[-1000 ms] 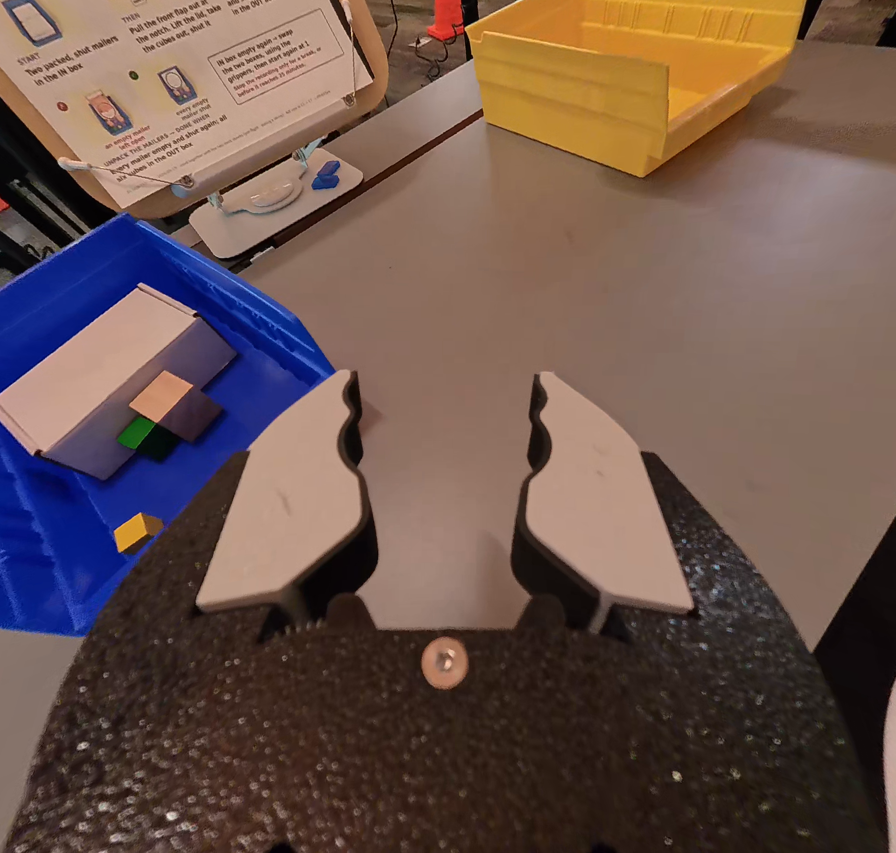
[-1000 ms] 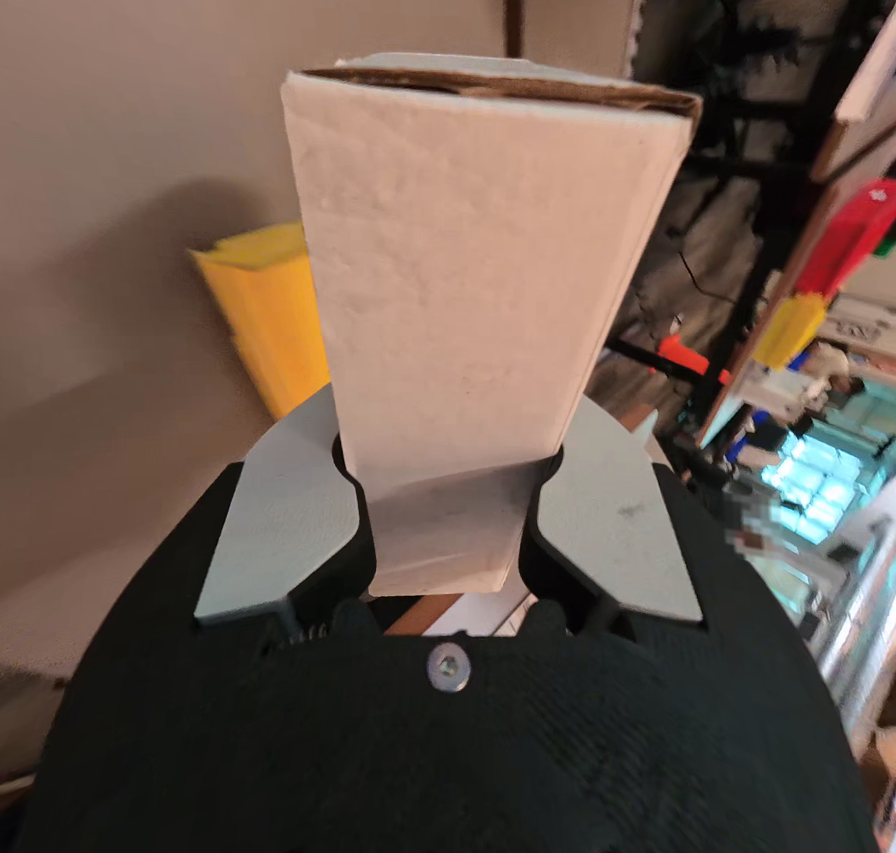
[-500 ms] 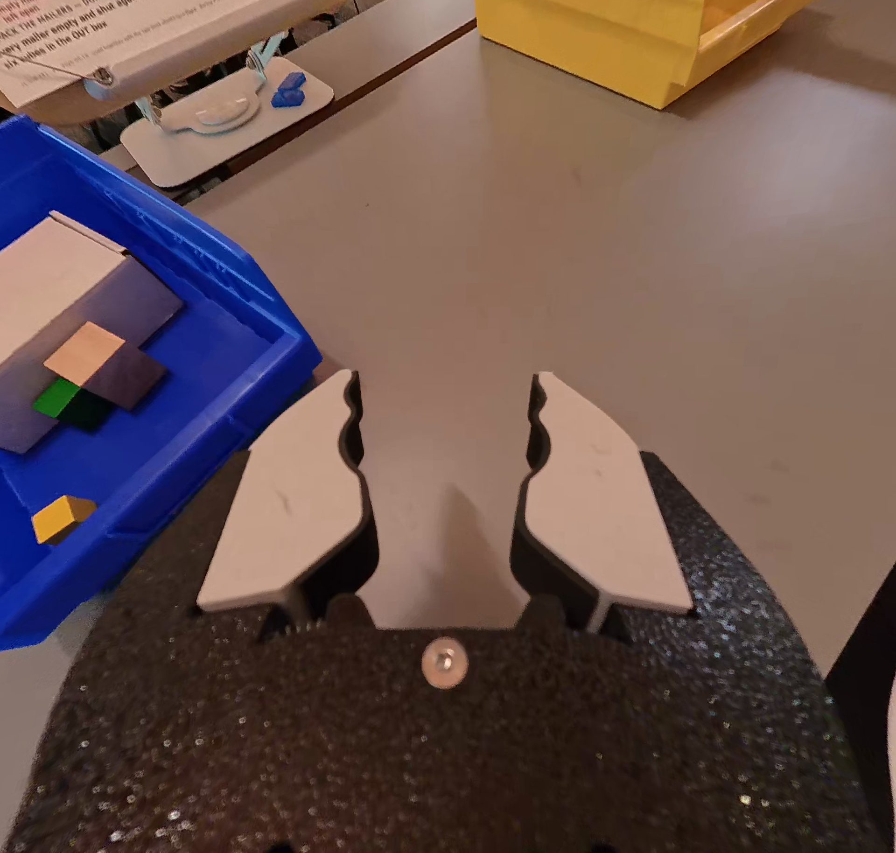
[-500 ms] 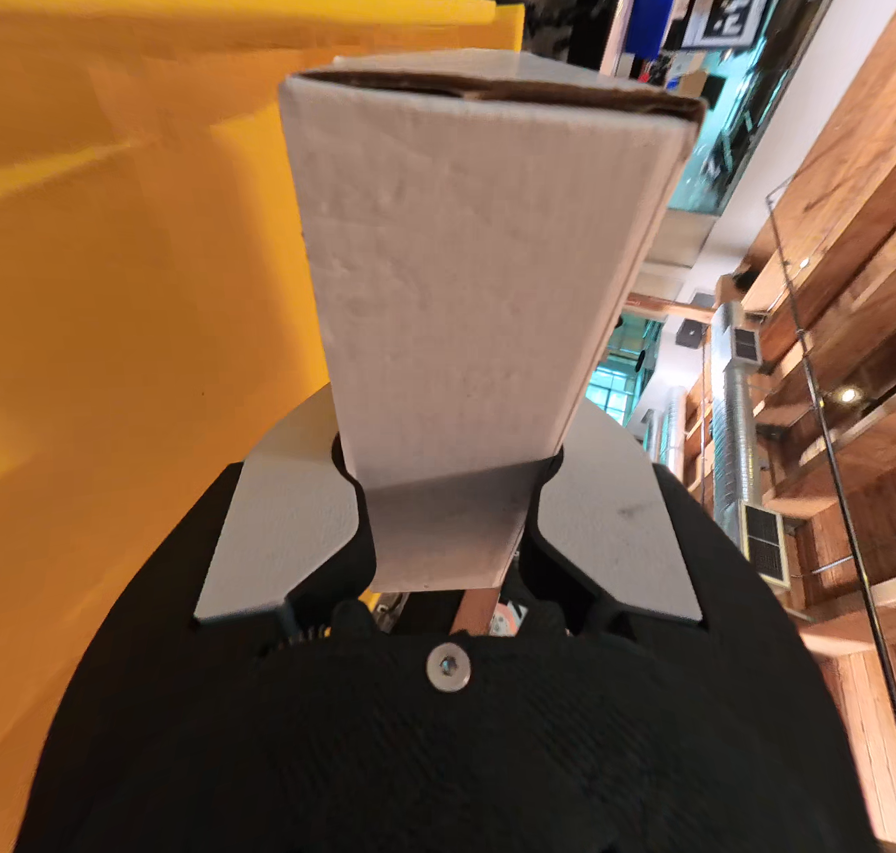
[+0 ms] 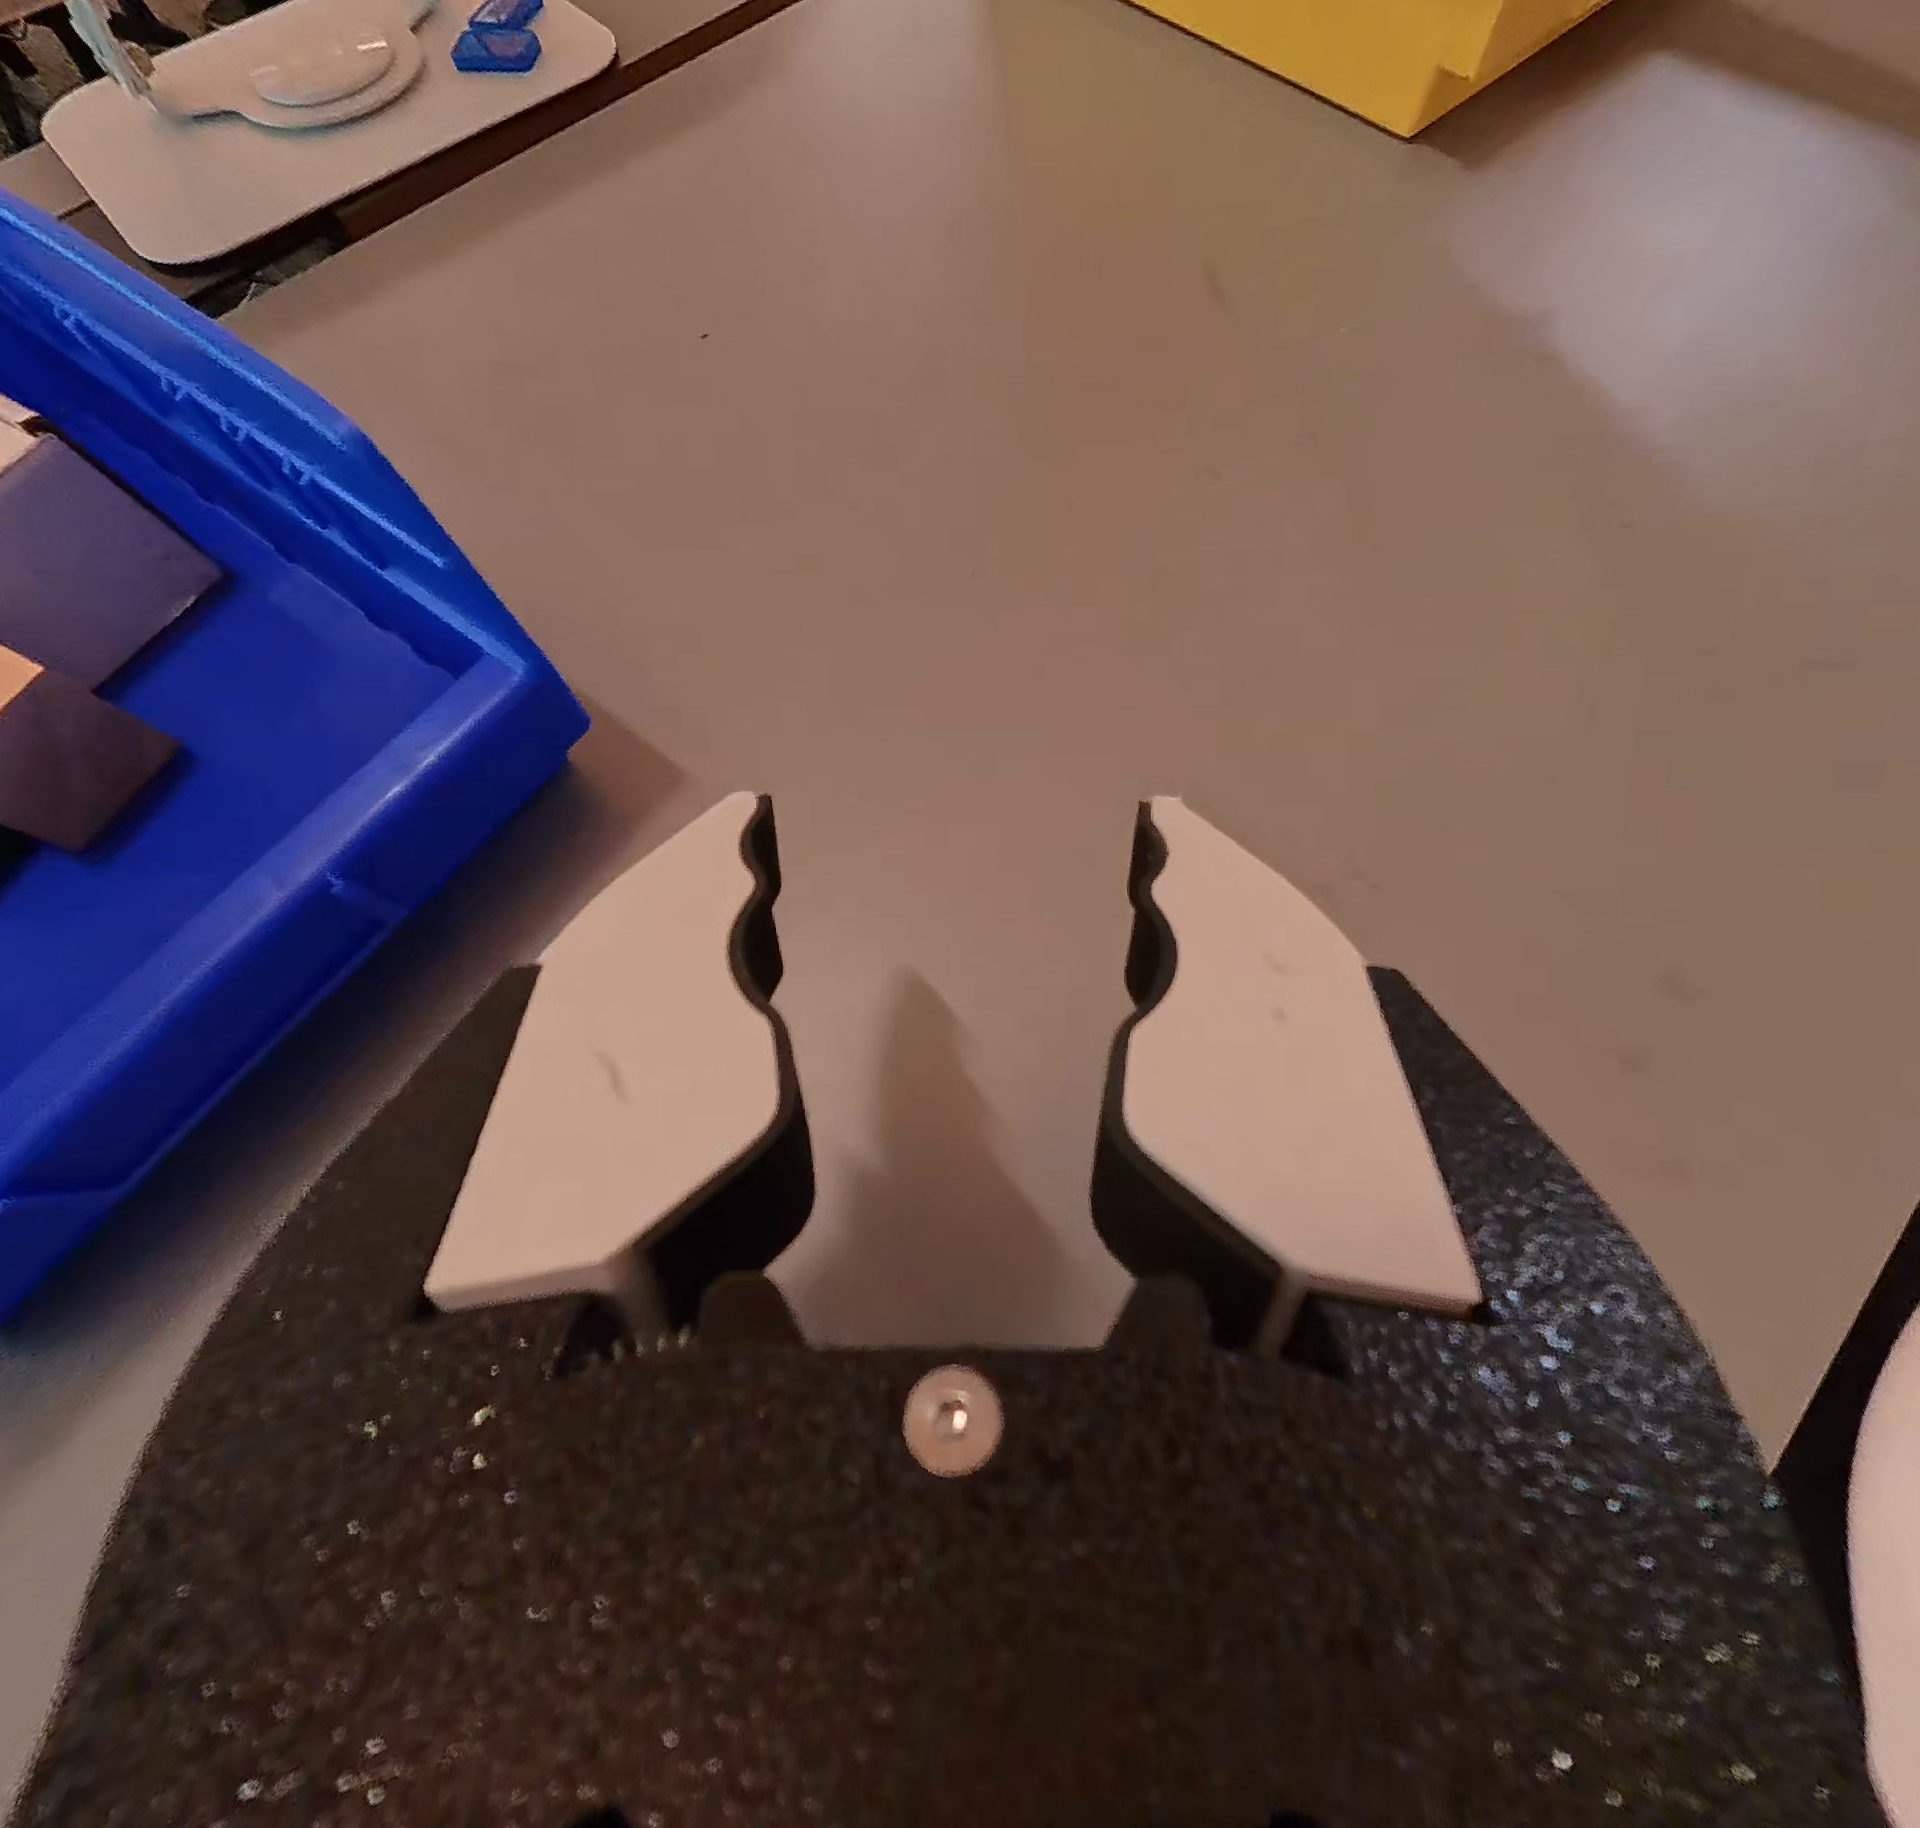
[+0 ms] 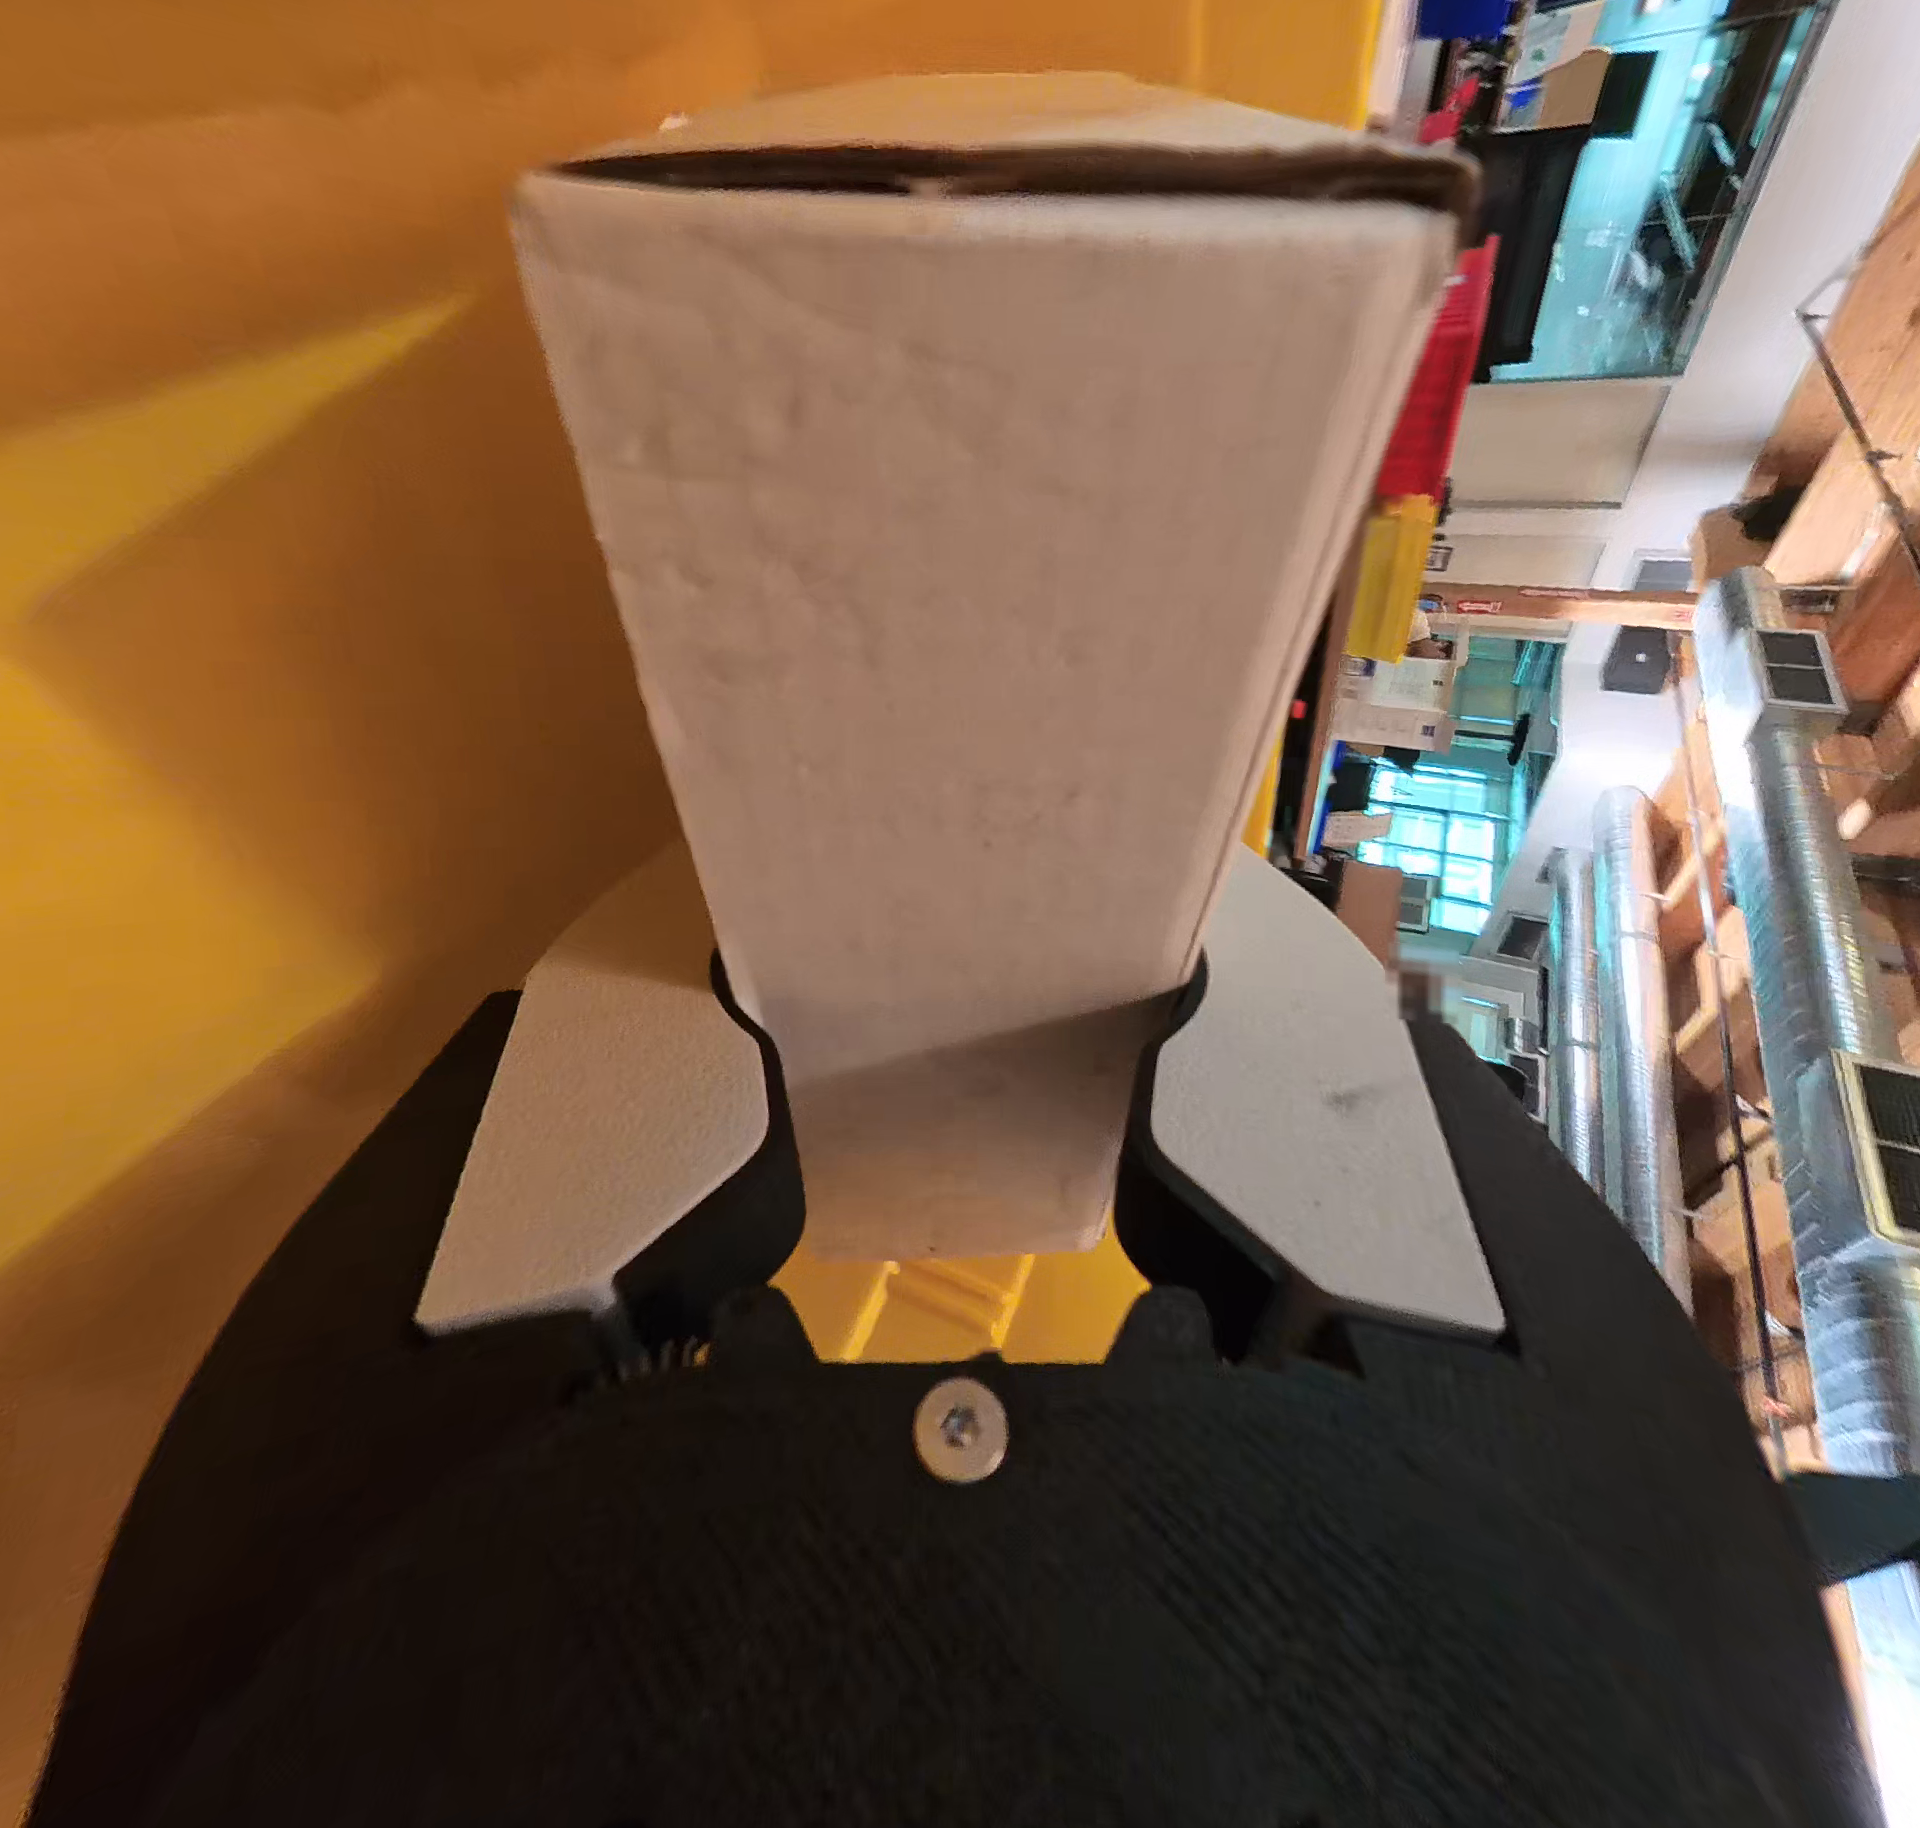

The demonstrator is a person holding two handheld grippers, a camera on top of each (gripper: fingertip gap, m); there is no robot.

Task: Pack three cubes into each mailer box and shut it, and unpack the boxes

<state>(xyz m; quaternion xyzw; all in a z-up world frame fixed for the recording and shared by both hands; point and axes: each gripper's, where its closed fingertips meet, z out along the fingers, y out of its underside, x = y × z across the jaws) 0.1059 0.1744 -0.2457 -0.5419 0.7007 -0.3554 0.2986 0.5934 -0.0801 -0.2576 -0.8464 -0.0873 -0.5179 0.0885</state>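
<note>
Mailer box (image 6: 966,573): white cardboard, gripped at its near end between the two fingers of the right gripper (image 6: 961,957); shown end-on, with a dark seam of brown cardboard along the far top edge. Whether that end is fully shut cannot be told.
Right gripper: clenched on the mailer box, both grey fingers (image 6: 613,1144) pressed against its sides; the view is rolled sideways, so that the room behind appears on its side.
Yellow bin (image 6: 312,428): fills the left half of the right wrist view, close behind and below the held box; contact between box and bin cannot be told.
Left gripper (image 5: 951,812): released, jaws spread wide, nothing held between them; only bare table is seen in the gap.
Table (image 5: 1143,490): grey, matte.
Blue bin (image 5: 343,739): at the left edge of the left wrist view, near the left finger; a second mailer box (image 5: 94,573) is lying inside it, cut off by the frame edge.
Yellow bin, left wrist view (image 5: 1382,2): far right of the table, well apart from the blue bin.
Stand base (image 5: 322,85): a pale flat plate beyond the table's far edge, with two small blue pieces (image 5: 499,33) on it.
</note>
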